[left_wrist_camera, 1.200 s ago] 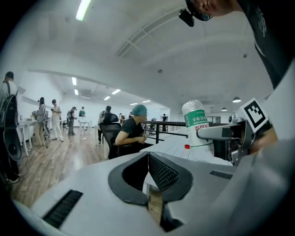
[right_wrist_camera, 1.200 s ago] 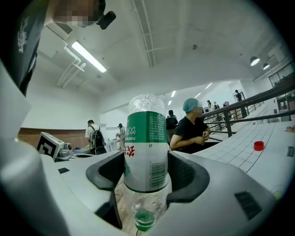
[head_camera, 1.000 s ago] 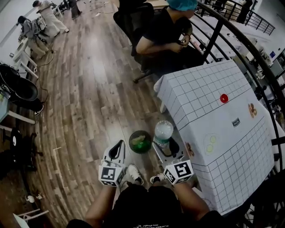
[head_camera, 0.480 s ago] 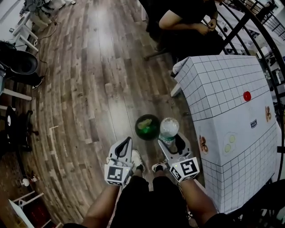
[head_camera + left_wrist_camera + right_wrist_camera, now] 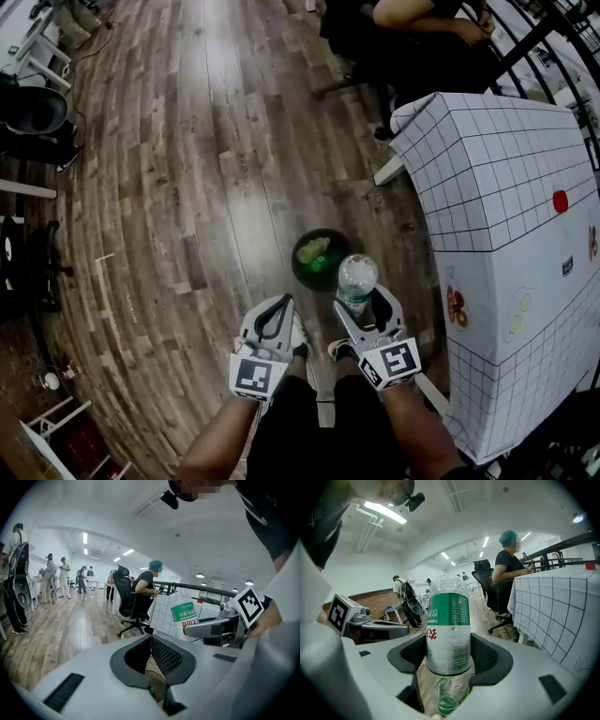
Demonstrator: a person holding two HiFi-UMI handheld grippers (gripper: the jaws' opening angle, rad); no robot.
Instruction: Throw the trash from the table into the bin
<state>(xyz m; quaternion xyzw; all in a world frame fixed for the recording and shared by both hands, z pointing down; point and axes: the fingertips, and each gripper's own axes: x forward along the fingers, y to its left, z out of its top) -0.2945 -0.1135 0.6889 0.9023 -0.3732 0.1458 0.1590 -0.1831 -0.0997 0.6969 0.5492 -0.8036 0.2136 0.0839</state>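
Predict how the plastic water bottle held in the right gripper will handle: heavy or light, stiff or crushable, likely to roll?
The bottle looks empty through its clear neck, so it is probably light. Its thin, crinkled wall would likely dent under a hard squeeze from the right gripper. Round-bodied, it would probably roll if laid down.

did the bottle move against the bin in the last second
Yes. In the head view the bottle in the right hand-held gripper was beside the bin's far right rim; now it overlaps its near right rim.
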